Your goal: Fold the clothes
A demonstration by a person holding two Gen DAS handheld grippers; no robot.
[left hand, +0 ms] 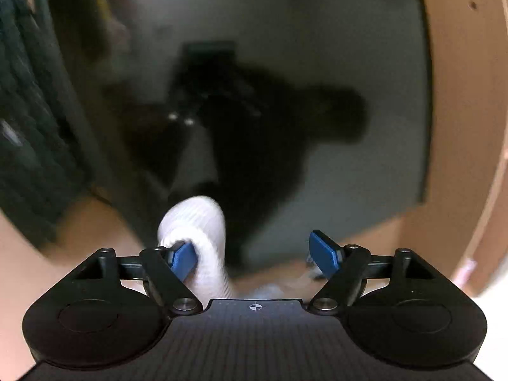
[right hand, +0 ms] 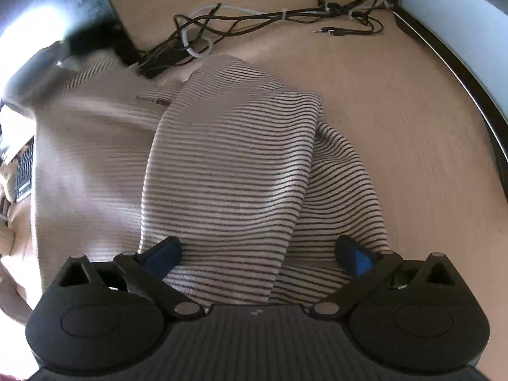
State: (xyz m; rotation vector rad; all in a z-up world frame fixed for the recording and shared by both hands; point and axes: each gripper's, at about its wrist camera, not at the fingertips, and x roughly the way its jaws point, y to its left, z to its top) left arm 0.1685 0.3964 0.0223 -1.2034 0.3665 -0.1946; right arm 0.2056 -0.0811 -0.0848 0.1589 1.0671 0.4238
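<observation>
A white garment with thin dark stripes [right hand: 228,165] lies crumpled on the wooden table [right hand: 397,127], with one fold lapped over the rest. My right gripper [right hand: 259,256] is open just above it, its blue pads [right hand: 165,254] straddling the near edge of the cloth. The left wrist view is blurred by motion. There my left gripper [left hand: 254,257] is open, and a rolled bit of white ribbed cloth [left hand: 197,222] hangs against its left pad [left hand: 184,260], not pinched. That view looks down past the table's edge at the floor.
A bundle of black and white cables [right hand: 241,19] lies at the back of the table. A dark-edged panel [right hand: 444,41] stands at the right, a keyboard [right hand: 23,171] at the left. A black shape [left hand: 260,133] sits on the grey floor beside wooden boards [left hand: 470,127].
</observation>
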